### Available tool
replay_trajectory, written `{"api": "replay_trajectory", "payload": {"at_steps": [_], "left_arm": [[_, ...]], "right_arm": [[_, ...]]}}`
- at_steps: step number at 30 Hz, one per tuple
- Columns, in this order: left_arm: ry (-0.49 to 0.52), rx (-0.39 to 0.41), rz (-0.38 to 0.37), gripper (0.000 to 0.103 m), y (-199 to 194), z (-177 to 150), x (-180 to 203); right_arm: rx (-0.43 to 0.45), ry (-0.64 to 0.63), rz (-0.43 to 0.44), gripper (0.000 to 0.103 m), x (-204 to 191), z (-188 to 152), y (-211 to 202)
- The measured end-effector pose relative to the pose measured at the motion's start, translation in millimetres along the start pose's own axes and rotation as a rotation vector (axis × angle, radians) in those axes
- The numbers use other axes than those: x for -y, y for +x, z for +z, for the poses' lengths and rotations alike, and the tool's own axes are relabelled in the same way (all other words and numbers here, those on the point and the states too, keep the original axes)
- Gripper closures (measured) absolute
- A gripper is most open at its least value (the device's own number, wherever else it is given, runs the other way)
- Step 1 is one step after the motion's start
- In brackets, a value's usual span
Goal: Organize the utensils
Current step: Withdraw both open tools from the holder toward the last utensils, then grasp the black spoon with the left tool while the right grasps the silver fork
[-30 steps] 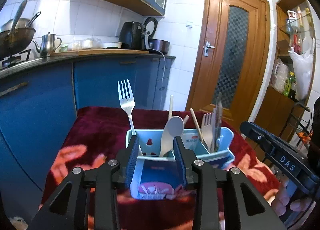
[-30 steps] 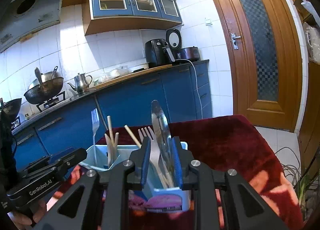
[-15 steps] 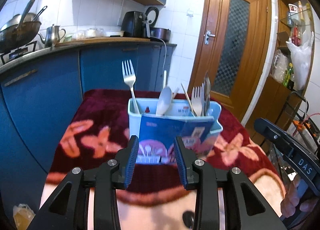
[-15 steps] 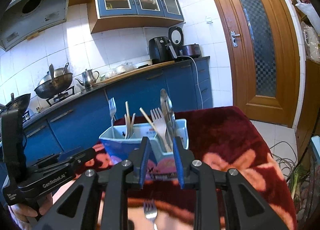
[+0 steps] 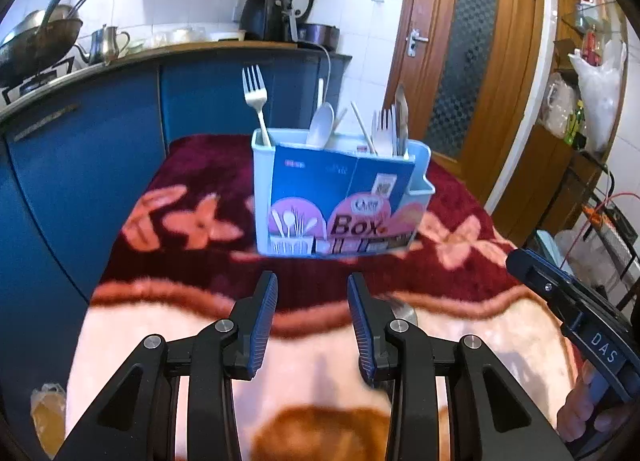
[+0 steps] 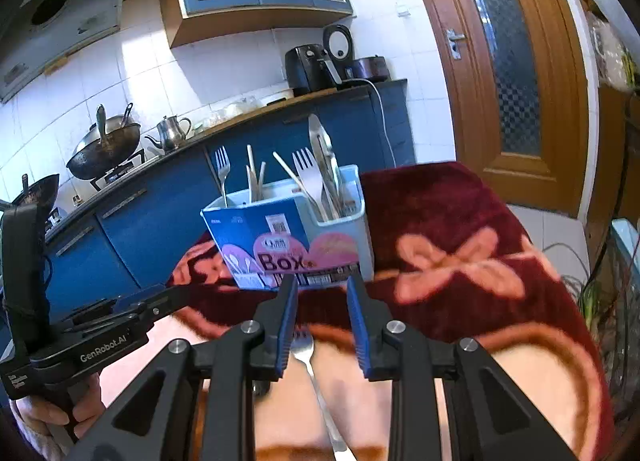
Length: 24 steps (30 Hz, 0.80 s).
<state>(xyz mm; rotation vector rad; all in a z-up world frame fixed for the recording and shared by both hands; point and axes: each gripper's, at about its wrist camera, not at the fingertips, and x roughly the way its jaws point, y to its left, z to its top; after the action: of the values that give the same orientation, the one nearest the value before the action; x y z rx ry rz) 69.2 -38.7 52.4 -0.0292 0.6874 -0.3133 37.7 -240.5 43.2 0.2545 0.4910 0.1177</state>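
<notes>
On the flowered blanket (image 6: 460, 261), a fork (image 6: 310, 357) lay flat just below the right gripper (image 6: 322, 309), its prongs showing in the gap between the jaws. These jaws stood partly open and held nothing. Further back stood the utensil box (image 5: 340, 197) with forks and spoons upright inside. The left gripper (image 5: 312, 315) was also partly open and empty, apart from the box.
</notes>
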Motion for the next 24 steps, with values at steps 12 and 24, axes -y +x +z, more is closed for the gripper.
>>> {"api": "replay_trajectory", "payload": {"at_steps": [12,24], "left_arm": [[0.002,-0.094,-0.019,0.066,-1,-30,12],[-0.001,-0.225,-0.066,0.066,15,-50,28]], "right_arm": [[-0.056,0.028,-0.033,0.073,15,-28,-19],[-0.062,0.066,-0.047,0.069,31,-42,-34]]}}
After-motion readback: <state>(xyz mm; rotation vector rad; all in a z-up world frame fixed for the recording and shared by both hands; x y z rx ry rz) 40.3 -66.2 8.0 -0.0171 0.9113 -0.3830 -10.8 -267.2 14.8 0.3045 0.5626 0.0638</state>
